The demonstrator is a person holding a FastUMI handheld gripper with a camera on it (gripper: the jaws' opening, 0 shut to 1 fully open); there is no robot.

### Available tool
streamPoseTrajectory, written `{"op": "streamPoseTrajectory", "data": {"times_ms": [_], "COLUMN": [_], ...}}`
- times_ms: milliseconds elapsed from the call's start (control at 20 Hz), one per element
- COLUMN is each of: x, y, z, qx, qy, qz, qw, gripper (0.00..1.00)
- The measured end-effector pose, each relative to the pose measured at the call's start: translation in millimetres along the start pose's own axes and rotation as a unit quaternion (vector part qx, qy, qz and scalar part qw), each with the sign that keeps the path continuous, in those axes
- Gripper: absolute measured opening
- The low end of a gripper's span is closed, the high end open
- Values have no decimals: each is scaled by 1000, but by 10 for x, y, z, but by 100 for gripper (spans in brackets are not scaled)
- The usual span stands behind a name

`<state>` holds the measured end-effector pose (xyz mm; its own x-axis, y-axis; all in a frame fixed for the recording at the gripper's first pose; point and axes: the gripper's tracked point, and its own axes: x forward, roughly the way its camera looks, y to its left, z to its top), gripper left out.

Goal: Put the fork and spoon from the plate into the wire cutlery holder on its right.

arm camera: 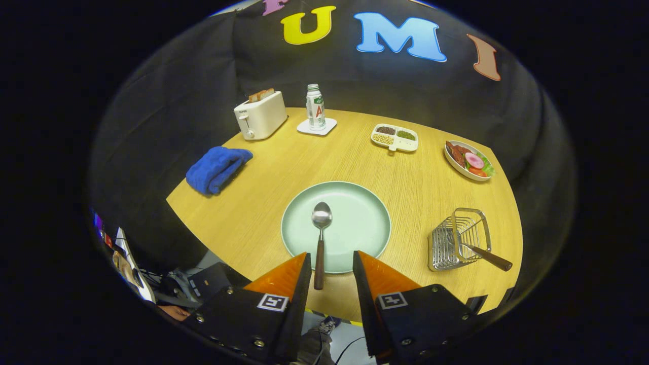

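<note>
Gripper view: hand-held gripper (330,261) with its two fingers spread apart, nothing between the pads; fingertips sit over the near rim of the plate (362,223). Spoon (320,238) lies on the plate, bowl pointing away, dark wooden handle running back toward the gripper and ending in the gap between the fingers, not touched by either. Plate rests near the front edge of the round wooden tabletop (284,172). Wire cutlery holder (456,241) stands to the right of the plate, apart from it; a dark-handled utensil, presumably the fork (489,256), is already in it, handle sticking out toward the right, head hidden behind the wires. Further back: blue cloth (217,168) to the left, toaster (260,115) with bread in its slots, bottle (315,107) on a white coaster (317,126), divided dish (395,138) with beans, and a bowl of food (469,160) at far right
</note>
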<state>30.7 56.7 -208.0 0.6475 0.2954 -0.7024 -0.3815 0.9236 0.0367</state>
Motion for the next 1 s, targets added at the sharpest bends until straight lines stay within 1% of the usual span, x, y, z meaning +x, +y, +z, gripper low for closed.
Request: {"op": "streamPoseTrajectory", "data": {"times_ms": [250,500,700,950,1000], "x": [233,401,519,636,691], "y": [152,218,253,281,225], "z": [-330,-553,-641,-712,-730], "qx": [2,-1,-2,-3,4], "qy": [52,99,122,135,129], "qz": [1,0,-1,4,-14], "qw": [999,995,992,991,992], "gripper": [50,50,50,50,50]}}
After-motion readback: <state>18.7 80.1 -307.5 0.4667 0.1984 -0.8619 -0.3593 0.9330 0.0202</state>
